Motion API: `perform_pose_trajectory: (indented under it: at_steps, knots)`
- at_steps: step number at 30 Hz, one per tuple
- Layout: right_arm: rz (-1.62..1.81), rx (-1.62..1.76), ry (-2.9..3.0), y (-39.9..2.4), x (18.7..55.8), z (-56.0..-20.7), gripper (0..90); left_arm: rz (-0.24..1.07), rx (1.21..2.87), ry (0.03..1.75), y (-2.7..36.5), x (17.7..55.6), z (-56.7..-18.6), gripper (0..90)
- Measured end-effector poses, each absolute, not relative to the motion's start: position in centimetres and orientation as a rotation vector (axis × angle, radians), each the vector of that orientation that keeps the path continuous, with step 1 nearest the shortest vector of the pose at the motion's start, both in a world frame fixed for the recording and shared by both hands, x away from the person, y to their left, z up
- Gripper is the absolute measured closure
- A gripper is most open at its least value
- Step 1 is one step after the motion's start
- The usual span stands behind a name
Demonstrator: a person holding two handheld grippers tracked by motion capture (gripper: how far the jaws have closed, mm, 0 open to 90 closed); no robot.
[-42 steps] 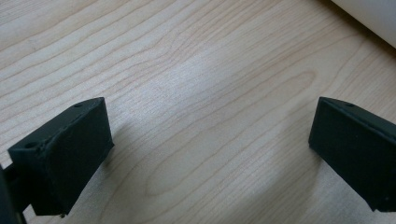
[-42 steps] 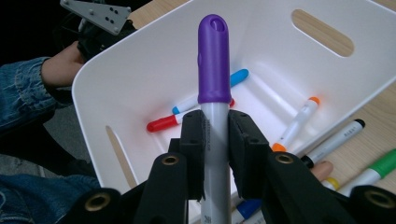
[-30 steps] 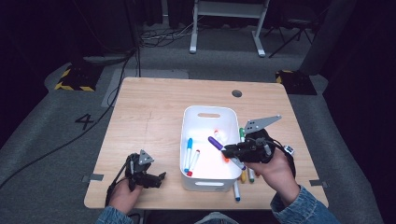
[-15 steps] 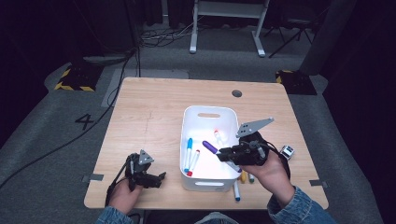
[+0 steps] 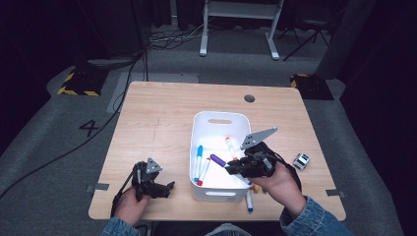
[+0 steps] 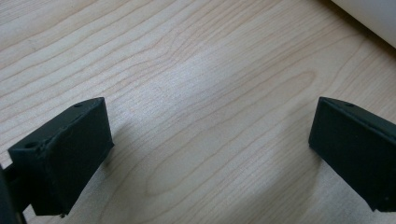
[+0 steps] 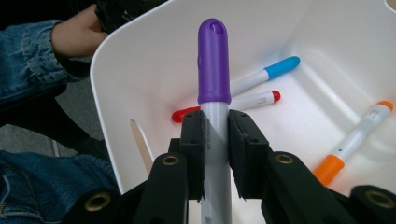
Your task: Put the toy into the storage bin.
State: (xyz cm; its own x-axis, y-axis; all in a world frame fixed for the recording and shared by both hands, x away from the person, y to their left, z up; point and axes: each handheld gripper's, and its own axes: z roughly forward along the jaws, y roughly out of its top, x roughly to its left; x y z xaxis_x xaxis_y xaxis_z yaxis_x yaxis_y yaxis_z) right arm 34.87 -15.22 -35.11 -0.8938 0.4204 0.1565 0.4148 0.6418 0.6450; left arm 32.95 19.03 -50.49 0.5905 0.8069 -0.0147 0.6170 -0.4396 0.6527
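Observation:
My right gripper [image 5: 235,168] [image 7: 215,140] is shut on a purple-capped marker [image 7: 214,65] [image 5: 218,161] and holds it over the white bin [image 5: 197,129] [image 7: 121,74]. Inside the bin lie a blue-capped marker [image 7: 266,73] [image 5: 198,159], a red-capped marker [image 7: 254,99] and an orange-capped marker [image 7: 355,137] [image 5: 229,145]. My left gripper [image 5: 167,188] [image 6: 205,154] rests on the table [image 5: 162,113] left of the bin, open, with bare wood [image 6: 196,93] between its fingers.
Two more markers [image 5: 249,199] lie on the table by the bin's front right corner, under my right hand. A small white and black object [image 5: 301,161] sits near the right edge. A round hole [image 5: 249,98] marks the far side of the table.
My right gripper has carried the purple marker leftward, from the bin's right rim to over its inside. The left gripper has stayed put.

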Motion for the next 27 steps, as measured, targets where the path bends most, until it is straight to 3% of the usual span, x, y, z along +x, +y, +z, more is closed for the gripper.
perform_pose_trajectory:
  at_steps: [22, 24, 27]
  knots:
    - [0.918, 0.658, 2.943, -13.1, 35.3, -36.8, 76.0, 0.399, 2.2, 1.124, 19.0, 32.9, -50.5, 0.0]
    - [0.921, 0.671, 2.948, -13.0, 35.3, -37.0, 67.1, 0.398, 2.204, 1.122, 19.0, 33.0, -50.5, 0.0]
    - [0.944, 0.68, 2.943, -13.1, 35.4, -37.0, 61.5, 0.399, 2.201, 1.124, 19.0, 32.9, -50.5, 0.0]
